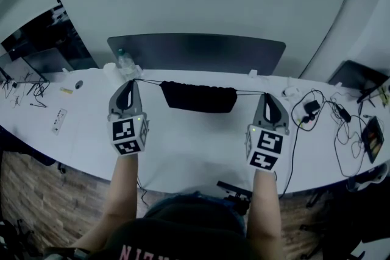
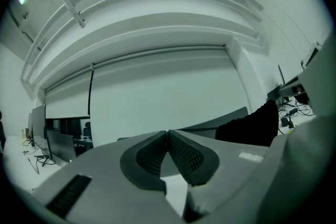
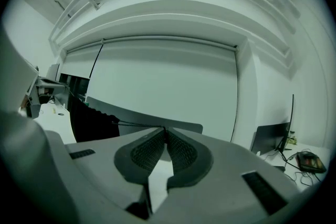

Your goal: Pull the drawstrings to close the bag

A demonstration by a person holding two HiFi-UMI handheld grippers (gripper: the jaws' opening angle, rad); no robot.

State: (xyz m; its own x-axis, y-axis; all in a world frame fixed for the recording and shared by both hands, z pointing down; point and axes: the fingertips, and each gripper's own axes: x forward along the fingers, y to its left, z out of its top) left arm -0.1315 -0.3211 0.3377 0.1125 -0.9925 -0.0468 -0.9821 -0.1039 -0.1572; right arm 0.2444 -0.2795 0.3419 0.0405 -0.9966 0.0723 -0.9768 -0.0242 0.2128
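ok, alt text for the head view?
The left gripper and right gripper each pinch a drawstring, stretching a black bag between them over a white table. Cables clutter the table's right end.

Head view: overhead, steeply down on table (image 1: 183, 143). Gripper views: low, close behind jaws, facing wall (image 2: 157, 97). All share bag (image 1: 198, 96): left view 3 o'clock, right view 9 o'clock.

The bag (image 1: 198, 96) is matt black cloth, the table (image 1: 183, 143) smooth white, the floor (image 1: 55, 204) wood-grain planks
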